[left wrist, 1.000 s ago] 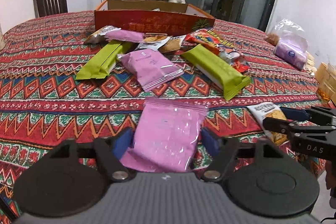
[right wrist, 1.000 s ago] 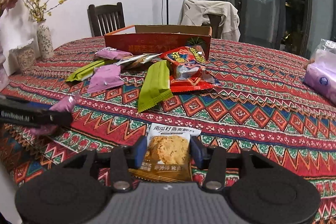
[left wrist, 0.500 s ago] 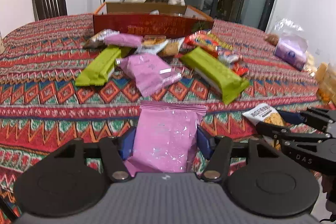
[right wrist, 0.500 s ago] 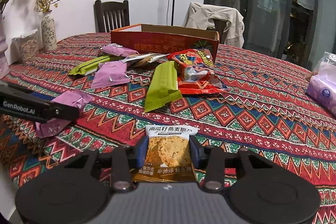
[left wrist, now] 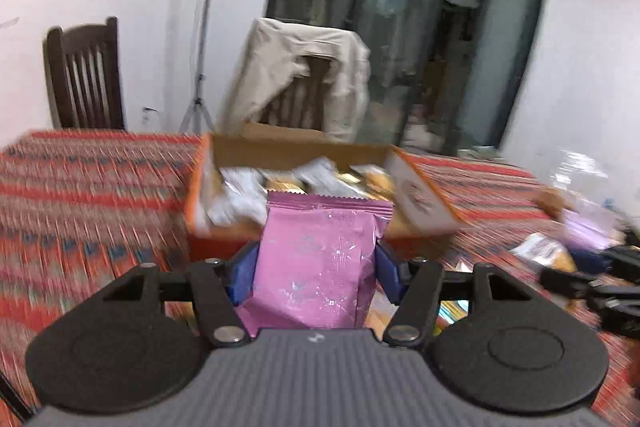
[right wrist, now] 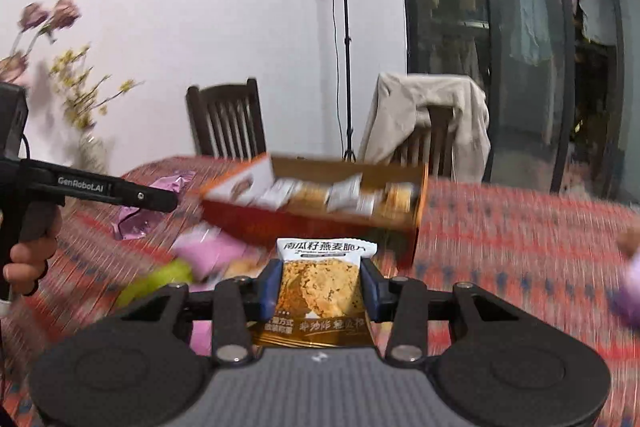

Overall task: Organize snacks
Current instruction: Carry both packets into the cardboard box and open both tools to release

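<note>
Both claws lvl, L (left wrist: 316, 277) w/ pink pack (left wrist: 318, 263), R (right wrist: 320, 285) w/ cookie pack (right wrist: 320, 287).

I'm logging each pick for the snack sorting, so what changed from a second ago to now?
Both packets left the tablecloth. The left gripper closed on the pink packet and lifted it toward the open box. The right gripper tightened on the oat crisp packet and raised it the same way. The box and the loose snacks in front of it stayed put.
</note>
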`<state>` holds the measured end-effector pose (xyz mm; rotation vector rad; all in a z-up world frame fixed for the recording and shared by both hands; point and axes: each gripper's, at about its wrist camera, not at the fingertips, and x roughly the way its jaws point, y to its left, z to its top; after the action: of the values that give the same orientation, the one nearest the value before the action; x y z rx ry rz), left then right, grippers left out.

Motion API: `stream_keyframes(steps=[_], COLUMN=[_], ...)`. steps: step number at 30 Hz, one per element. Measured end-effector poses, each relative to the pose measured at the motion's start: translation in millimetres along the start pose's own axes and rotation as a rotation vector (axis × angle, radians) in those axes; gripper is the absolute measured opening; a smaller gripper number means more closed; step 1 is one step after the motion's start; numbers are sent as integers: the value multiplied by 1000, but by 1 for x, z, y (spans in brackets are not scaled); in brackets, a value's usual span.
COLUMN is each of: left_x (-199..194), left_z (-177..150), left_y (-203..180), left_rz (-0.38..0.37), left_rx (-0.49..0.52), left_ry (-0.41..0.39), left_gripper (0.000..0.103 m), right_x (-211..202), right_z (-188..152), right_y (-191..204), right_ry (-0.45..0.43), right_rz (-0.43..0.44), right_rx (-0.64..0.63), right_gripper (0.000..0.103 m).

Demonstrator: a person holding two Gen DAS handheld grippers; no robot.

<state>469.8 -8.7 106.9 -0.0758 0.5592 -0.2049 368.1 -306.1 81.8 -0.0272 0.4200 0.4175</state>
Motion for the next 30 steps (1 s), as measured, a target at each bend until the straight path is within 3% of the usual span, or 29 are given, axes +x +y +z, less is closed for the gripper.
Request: stream_keyframes(steps=[4, 7, 11, 14, 15, 20, 26, 30], left_x=[85, 136, 171, 177, 174, 156, 110, 51], left_z=[39, 44, 38, 31, 28, 33, 58, 67], left_y=[21, 25, 27, 30, 30, 41, 44, 39], left_rz=[105, 185, 252, 230, 223, 178, 174, 153], left_rx=[5, 35, 91, 92, 102, 65, 16, 11], left_ry=[83, 137, 161, 181, 172, 168, 108, 38], left_gripper=[61, 61, 62, 66, 72, 74, 74, 75], right_x=[85, 161, 240, 280, 290, 291, 253, 202], right_z=[52, 72, 76, 71, 69, 67, 87, 105], right_y=[-32, -49, -63, -62, -62, -59, -59, -48], right_ry=[36, 94, 189, 246, 254, 216, 159, 102], right_rz=[20, -47, -152, -212, -233, -242, -214, -205], right_rx=[49, 45, -2, -42, -57, -73, -48, -75], right_gripper=[40, 40, 40, 42, 45, 64, 65, 69])
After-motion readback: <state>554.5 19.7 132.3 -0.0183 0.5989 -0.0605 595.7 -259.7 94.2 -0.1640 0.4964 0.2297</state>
